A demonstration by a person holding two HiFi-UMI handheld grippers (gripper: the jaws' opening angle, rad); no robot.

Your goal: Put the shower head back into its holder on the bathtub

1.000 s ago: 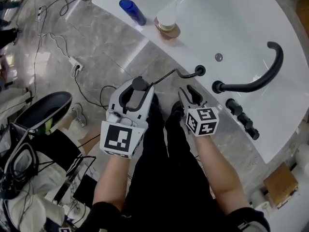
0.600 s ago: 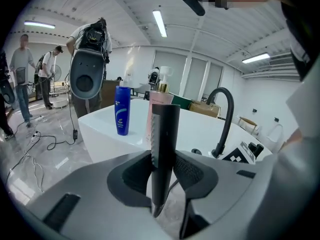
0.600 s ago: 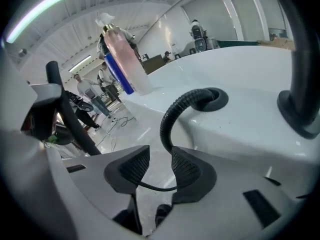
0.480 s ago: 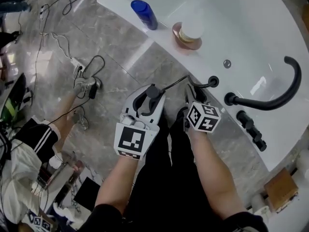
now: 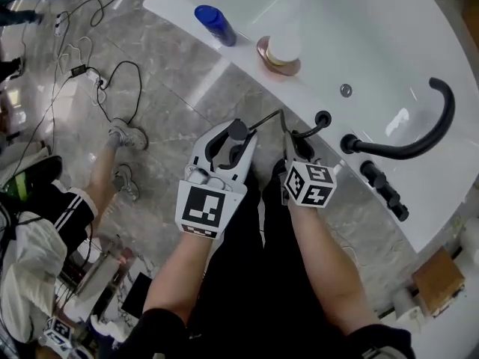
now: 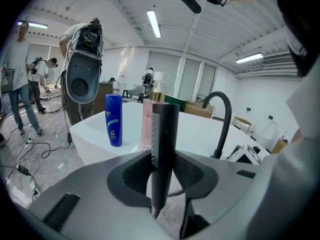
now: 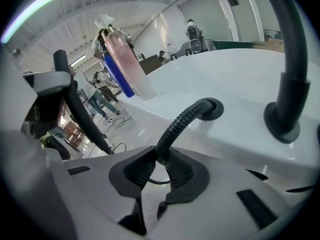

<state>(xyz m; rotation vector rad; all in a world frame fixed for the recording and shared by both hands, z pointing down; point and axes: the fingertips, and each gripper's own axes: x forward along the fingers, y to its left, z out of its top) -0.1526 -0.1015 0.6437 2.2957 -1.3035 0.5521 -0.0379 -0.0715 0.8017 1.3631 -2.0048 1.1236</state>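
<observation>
Shower head — a slim black wand — on ribbed hose.

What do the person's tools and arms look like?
Both the left tool and right tool have pale grey shells, dark ribbed pads, a black-and-white marker cube each. Bare forearms, dark short sleeves. The right tool's jaws have just been closing on the hose.

Slim black shower head upright, ribbed hose entering round holder
</observation>
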